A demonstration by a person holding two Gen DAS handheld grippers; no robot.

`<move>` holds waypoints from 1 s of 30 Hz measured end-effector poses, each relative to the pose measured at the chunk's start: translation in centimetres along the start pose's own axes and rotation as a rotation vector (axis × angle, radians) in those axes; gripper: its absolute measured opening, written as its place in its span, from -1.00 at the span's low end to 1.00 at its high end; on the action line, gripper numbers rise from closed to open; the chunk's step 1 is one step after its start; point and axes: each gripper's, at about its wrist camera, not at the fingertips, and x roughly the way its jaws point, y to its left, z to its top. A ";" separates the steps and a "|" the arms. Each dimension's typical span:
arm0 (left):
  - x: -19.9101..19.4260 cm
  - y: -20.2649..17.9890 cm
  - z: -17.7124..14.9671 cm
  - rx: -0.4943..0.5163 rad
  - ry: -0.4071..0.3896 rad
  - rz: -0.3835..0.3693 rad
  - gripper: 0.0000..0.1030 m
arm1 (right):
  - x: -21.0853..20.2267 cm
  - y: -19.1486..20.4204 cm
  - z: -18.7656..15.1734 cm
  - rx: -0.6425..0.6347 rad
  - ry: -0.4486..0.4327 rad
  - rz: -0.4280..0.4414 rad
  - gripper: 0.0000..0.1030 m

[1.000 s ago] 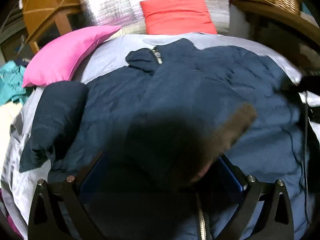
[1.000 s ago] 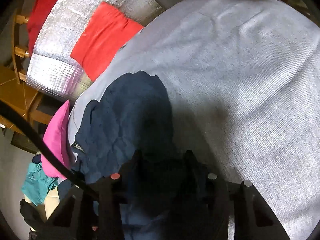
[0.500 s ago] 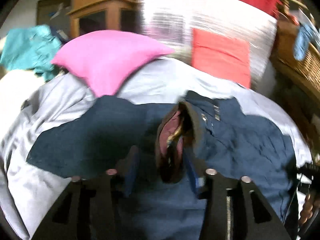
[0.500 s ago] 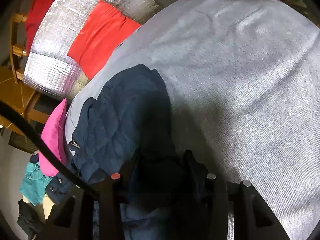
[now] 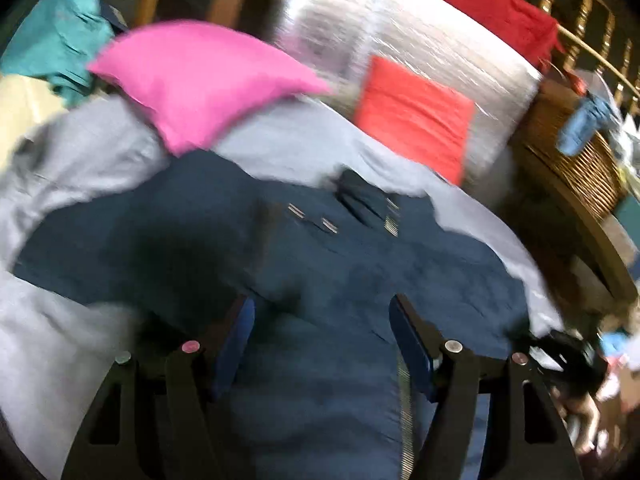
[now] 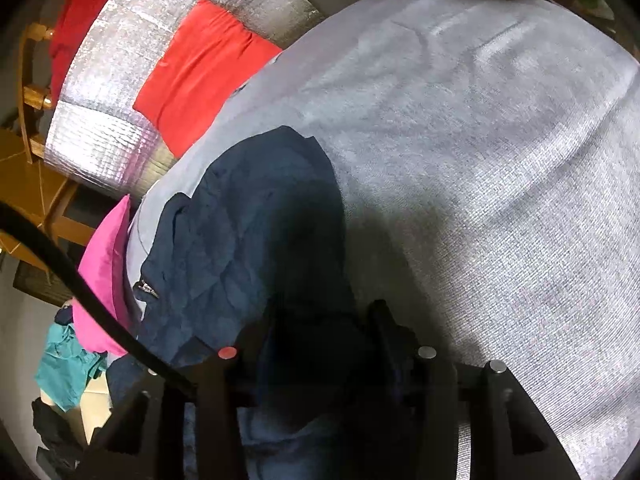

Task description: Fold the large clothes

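A navy padded jacket (image 5: 360, 272) lies spread on the grey bed sheet (image 5: 60, 320), collar and zip toward the pillows. My left gripper (image 5: 320, 304) hovers over the jacket's middle. Its jaws are opening, with nothing pinched between them and only the cloth below. In the right wrist view the jacket (image 6: 248, 220) bunches at the bed's near side. My right gripper (image 6: 326, 312) is shut on a dark fold of it, and the pads are hidden in the cloth.
A pink pillow (image 5: 200, 76) and a red pillow (image 5: 412, 116) lean at the head of the bed against a silver mat (image 5: 400, 40). A wicker basket (image 5: 580, 168) stands at the right. Teal cloth (image 5: 56, 40) lies at the left. A black cable (image 6: 80, 280) crosses the right view.
My left gripper has let go of the brown-lined fold it pinched half a second ago, and its jaws stand wider. That view has rolled and shifted. The right gripper has kept still.
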 end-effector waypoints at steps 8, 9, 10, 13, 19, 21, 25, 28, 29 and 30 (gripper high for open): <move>6.8 -0.2 -0.7 -0.159 0.173 -0.009 0.40 | 0.1 -0.3 0.1 0.015 0.005 0.014 -0.03; 7.9 0.8 -0.6 -0.213 0.194 0.013 0.40 | 0.1 -0.4 0.1 0.019 0.006 0.016 -0.03; 8.5 1.6 -0.6 -0.249 0.213 0.024 0.40 | 0.2 -0.4 0.2 0.022 0.006 0.019 -0.03; 9.3 3.7 -0.2 -0.364 0.204 -0.007 0.40 | 0.2 -0.5 0.2 0.031 0.006 0.022 -0.01; 9.7 5.5 1.0 -0.419 0.165 -0.016 0.40 | 0.3 -0.2 0.0 0.014 -0.004 0.012 0.00; 9.9 5.8 1.4 -0.430 0.157 -0.027 0.40 | 0.3 -0.3 0.0 0.015 -0.004 0.015 0.00; 9.9 6.7 1.7 -0.493 0.133 -0.072 0.06 | 0.2 -0.4 0.0 0.014 -0.008 0.020 0.00; 10.5 6.7 1.5 -0.488 0.155 -0.043 -0.47 | 0.1 -0.4 -0.1 0.007 -0.011 0.025 0.00; 10.8 6.5 1.4 -0.489 0.158 -0.049 -0.60 | 0.1 -0.4 -0.1 0.007 -0.012 0.028 0.00; 10.6 6.5 1.3 -0.498 0.157 -0.068 -0.67 | 0.1 -0.5 -0.1 0.007 -0.012 0.031 0.00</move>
